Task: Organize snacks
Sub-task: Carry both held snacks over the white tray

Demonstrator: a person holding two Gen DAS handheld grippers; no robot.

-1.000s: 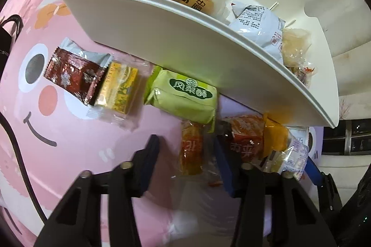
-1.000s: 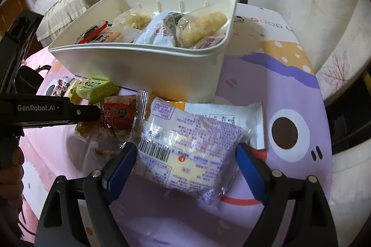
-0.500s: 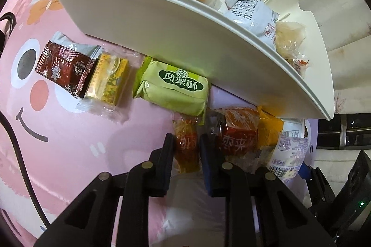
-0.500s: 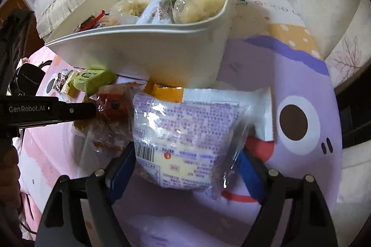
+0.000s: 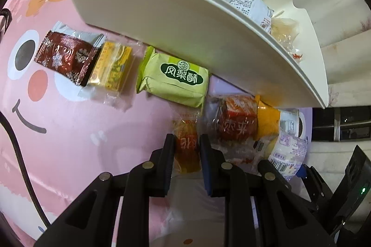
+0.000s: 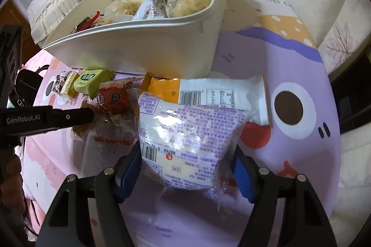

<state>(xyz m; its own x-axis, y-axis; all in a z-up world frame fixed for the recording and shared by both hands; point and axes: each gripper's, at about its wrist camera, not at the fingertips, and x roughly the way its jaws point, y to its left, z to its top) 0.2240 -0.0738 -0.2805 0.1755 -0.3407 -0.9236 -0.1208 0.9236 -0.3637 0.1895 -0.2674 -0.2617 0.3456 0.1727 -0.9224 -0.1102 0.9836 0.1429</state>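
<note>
My left gripper is shut on a small orange snack packet that lies on the pink mat just in front of the white bin. My right gripper has its jaws closing on a puffy white and purple packet. Both blue pads press against the wrapper's sides. That packet rests partly on a flat orange and white packet. The bin holds several wrapped snacks.
Along the bin's front lie a green pastry pack, a yellow bar, a dark red wrapper and a red pack in clear film. A black cord crosses the mat at left. A person's hand holds the left gripper's handle.
The left jaws came together onto the orange packet. The right jaws narrowed from well apart until the pads met the white and purple packet's sides.
</note>
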